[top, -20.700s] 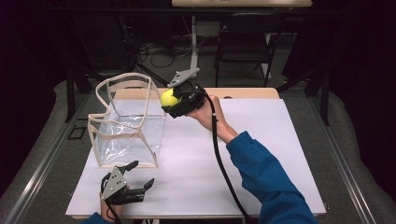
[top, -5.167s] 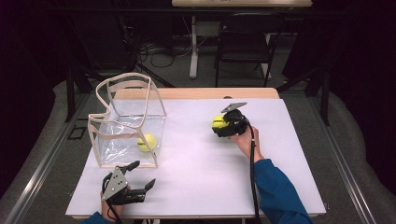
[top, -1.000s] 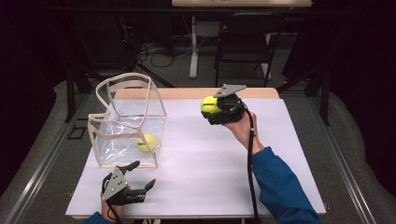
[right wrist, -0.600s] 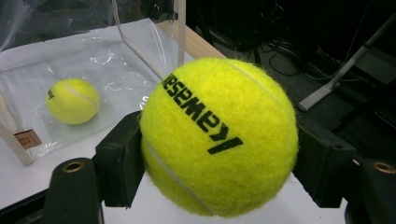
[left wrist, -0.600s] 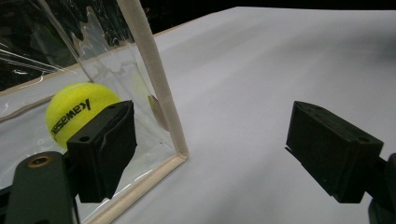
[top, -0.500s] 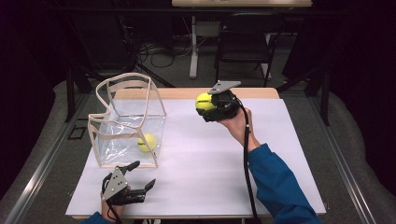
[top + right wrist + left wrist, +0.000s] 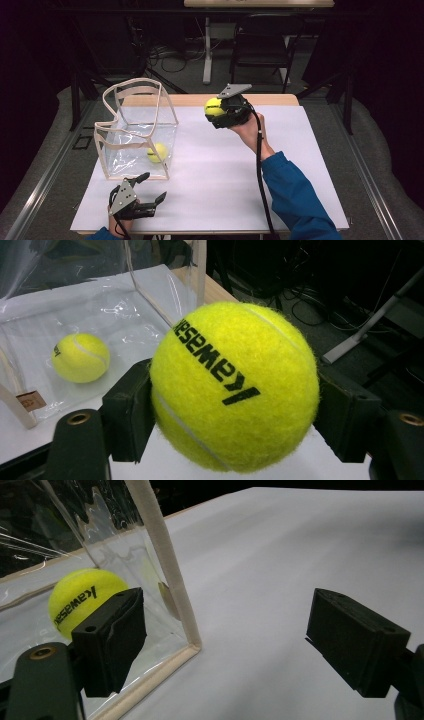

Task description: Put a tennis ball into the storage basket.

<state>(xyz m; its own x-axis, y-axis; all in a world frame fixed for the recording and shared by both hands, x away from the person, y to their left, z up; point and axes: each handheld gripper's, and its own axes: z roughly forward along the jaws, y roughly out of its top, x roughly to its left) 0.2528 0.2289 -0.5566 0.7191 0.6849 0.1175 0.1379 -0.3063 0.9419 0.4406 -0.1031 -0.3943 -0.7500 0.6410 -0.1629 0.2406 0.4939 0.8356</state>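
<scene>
Clamped on a tennis ball (image 7: 213, 106), our right gripper (image 7: 220, 111) hangs in the high view above the table (image 7: 300, 150), right of the clear bag (image 7: 137, 131) holding a second ball (image 7: 157, 151). We judge carrying is underway; next comes clearing the bag's rim. Our left gripper (image 7: 225, 635) view shows spread, empty jaws beside the bag's corner, bare table beyond. Our right gripper view shows the open bag ahead.

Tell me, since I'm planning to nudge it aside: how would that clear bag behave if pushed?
The clear bag would probably buckle rather than slide; its walls look thin and wrinkled. It seems light, so it may tip. The tennis ball inside would likely roll.
</scene>
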